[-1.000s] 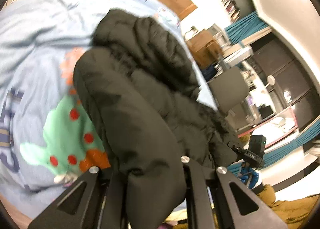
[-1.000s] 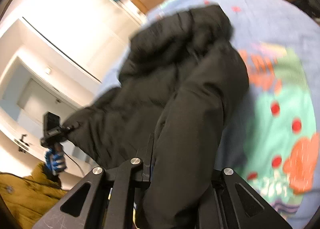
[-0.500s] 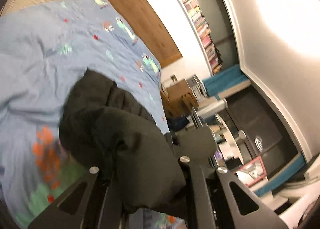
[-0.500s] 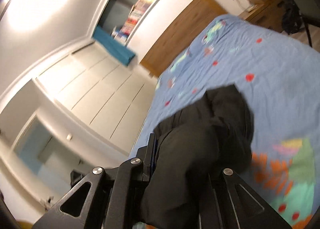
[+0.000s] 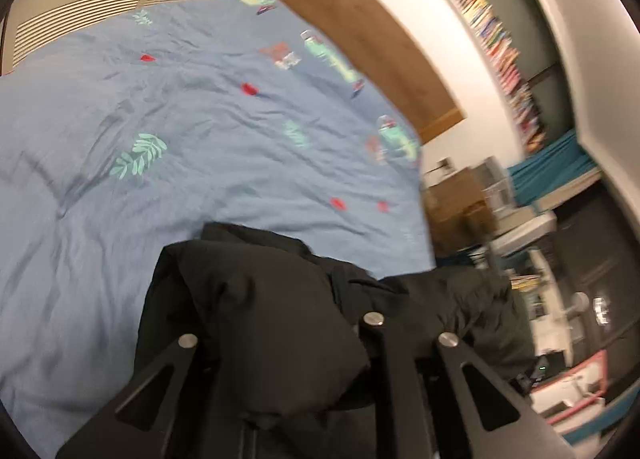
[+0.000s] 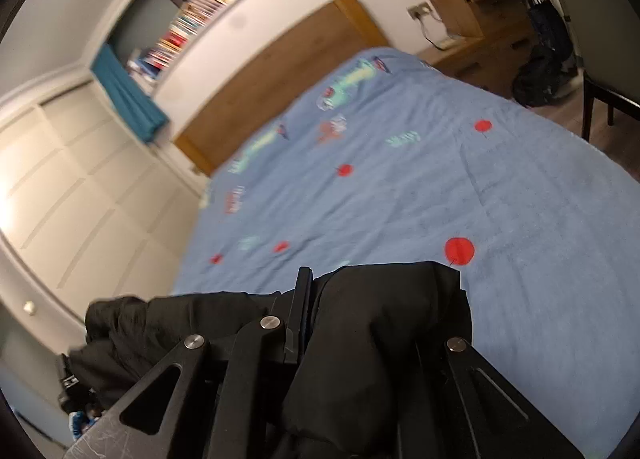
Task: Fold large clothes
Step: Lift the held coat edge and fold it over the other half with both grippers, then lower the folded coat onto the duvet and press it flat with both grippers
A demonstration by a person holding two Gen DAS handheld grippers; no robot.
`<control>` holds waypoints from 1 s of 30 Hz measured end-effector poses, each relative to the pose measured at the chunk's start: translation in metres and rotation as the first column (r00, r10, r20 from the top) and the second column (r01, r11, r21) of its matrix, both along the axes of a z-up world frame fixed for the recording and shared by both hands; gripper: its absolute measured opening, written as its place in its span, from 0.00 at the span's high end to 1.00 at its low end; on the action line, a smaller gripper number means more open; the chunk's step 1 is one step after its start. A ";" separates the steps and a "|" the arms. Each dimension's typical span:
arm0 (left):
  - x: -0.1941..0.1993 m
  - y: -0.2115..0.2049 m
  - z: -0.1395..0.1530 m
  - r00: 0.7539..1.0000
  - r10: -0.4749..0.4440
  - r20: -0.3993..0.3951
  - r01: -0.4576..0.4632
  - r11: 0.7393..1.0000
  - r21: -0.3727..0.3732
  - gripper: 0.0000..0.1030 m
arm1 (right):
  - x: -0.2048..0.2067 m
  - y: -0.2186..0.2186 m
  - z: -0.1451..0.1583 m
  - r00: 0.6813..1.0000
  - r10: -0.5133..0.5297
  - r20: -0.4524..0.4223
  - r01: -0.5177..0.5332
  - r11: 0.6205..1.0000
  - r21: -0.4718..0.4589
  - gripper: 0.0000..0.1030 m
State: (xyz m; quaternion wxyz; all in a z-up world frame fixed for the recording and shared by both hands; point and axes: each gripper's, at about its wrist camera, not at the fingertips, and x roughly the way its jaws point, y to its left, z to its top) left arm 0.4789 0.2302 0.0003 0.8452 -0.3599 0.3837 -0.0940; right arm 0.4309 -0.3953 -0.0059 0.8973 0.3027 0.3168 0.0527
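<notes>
Jacket (image 5: 256, 323) fabric — black, padded — fills the near field of both wrist views, bunched directly over the finger frames. The left gripper (image 5: 280, 371) is pinching a thick fold of it between its fingers; the cloth spills over the frame toward 6 o'clock. The right gripper (image 6: 360, 347) is likewise clamped on a fold (image 6: 380, 323), with one finger blade visible at 11 o'clock of that bundle and cloth wrapped round it.

From the left view the remaining garment runs off toward 3 o'clock; from the right view it runs off toward 9 o'clock, ending in a loose dark mass (image 6: 120, 323). Judged from this, the long axis of the jacket spans between the two grippers, and each holds one end of that span. Neither is clearly nearer to the middle. Whether the held portion touches the bed cannot be determined.

Beyond the garment, from 10 to 1 o'clock, lies the blue bedspread (image 5: 200, 119), printed with red dots and green leaves, unoccupied as far as is visible. Farther still: the wooden headboard (image 5: 360, 39) and a bookshelf (image 5: 492, 31) high on the wall.

The coming move probably depends on that axis — setting the span down parallel to the headboard would keep the fold line straight.
</notes>
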 end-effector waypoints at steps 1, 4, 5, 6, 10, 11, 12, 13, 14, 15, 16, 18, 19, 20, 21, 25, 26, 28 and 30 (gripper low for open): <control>0.016 -0.002 -0.016 1.000 -0.001 -0.020 0.001 1.000 0.016 0.86 | 0.017 0.000 -0.015 0.999 -0.016 -0.029 0.016 1.000 0.002 0.88; 0.055 -0.004 -0.067 0.996 -0.003 -0.088 0.003 1.000 0.007 0.86 | 0.046 -0.004 -0.053 0.994 -0.051 -0.093 0.055 0.998 0.042 0.88; 0.067 -0.004 -0.086 0.994 -0.011 -0.110 0.009 1.000 -0.018 0.86 | 0.059 -0.004 -0.067 0.992 -0.057 -0.115 0.062 0.997 0.042 0.88; 0.073 -0.005 -0.098 0.993 -0.016 -0.119 0.012 0.999 -0.035 0.86 | 0.068 -0.004 -0.078 0.990 -0.057 -0.130 0.063 0.997 0.040 0.88; 0.094 -0.008 -0.130 0.993 -0.038 -0.108 0.029 0.996 -0.078 0.86 | 0.091 0.002 -0.109 0.987 -0.037 -0.156 0.045 0.998 0.051 0.88; 0.097 -0.008 -0.135 0.994 -0.039 -0.105 0.029 0.995 -0.099 0.85 | 0.095 0.002 -0.114 0.986 -0.031 -0.161 0.040 0.998 0.055 0.88; 0.099 -0.007 -0.139 0.994 -0.041 -0.104 0.029 0.993 -0.117 0.85 | 0.097 0.002 -0.119 0.986 -0.028 -0.165 0.038 0.997 0.061 0.88; 0.100 -0.006 -0.143 0.994 -0.041 -0.106 0.027 0.990 -0.136 0.85 | 0.097 0.000 -0.121 0.986 -0.026 -0.167 0.038 0.997 0.070 0.88; 0.100 -0.005 -0.144 0.993 -0.042 -0.106 0.025 0.988 -0.151 0.84 | 0.097 -0.003 -0.124 0.986 -0.023 -0.167 0.038 0.995 0.090 0.87; 0.097 -0.005 -0.141 0.993 -0.042 -0.106 0.025 0.987 -0.160 0.82 | 0.096 -0.005 -0.126 0.986 -0.018 -0.165 0.037 0.993 0.112 0.85; 0.096 -0.004 -0.139 0.994 -0.046 -0.103 0.028 0.984 -0.178 0.80 | 0.094 -0.008 -0.126 0.987 -0.016 -0.163 0.037 0.991 0.126 0.84; 0.091 -0.001 -0.132 0.994 -0.045 -0.097 0.023 0.976 -0.215 0.68 | 0.094 -0.010 -0.125 0.988 -0.018 -0.156 0.038 0.991 0.129 0.80; 0.088 0.003 -0.128 0.995 -0.036 -0.095 0.012 0.971 -0.240 0.66 | 0.092 -0.011 -0.122 0.989 -0.016 -0.149 0.036 0.991 0.132 0.74; 0.085 0.008 -0.123 0.995 -0.029 -0.092 0.003 0.963 -0.268 0.61 | 0.089 -0.011 -0.117 0.990 -0.013 -0.139 0.032 0.990 0.139 0.69; 0.082 0.012 -0.117 0.996 -0.025 -0.088 -0.001 0.958 -0.286 0.56 | 0.087 -0.013 -0.112 0.992 -0.012 -0.129 0.031 0.988 0.149 0.60; 0.072 0.027 -0.090 0.998 -0.004 -0.069 -0.019 0.944 -0.328 0.48 | 0.079 -0.015 -0.086 0.996 -0.007 -0.092 0.022 0.986 0.164 0.36; 0.069 0.031 -0.084 0.998 0.003 -0.067 -0.025 0.940 -0.341 0.47 | 0.076 -0.016 -0.078 0.997 -0.006 -0.083 0.020 0.986 0.163 0.34; 0.064 0.038 -0.071 0.998 0.019 -0.057 -0.038 0.934 -0.355 0.45 | 0.071 -0.019 -0.062 0.998 -0.016 -0.064 0.026 0.985 0.171 0.25; 0.057 0.046 -0.059 0.998 0.031 -0.052 -0.047 0.929 -0.366 0.44 | 0.064 -0.021 -0.050 0.998 -0.029 -0.049 0.037 0.984 0.175 0.22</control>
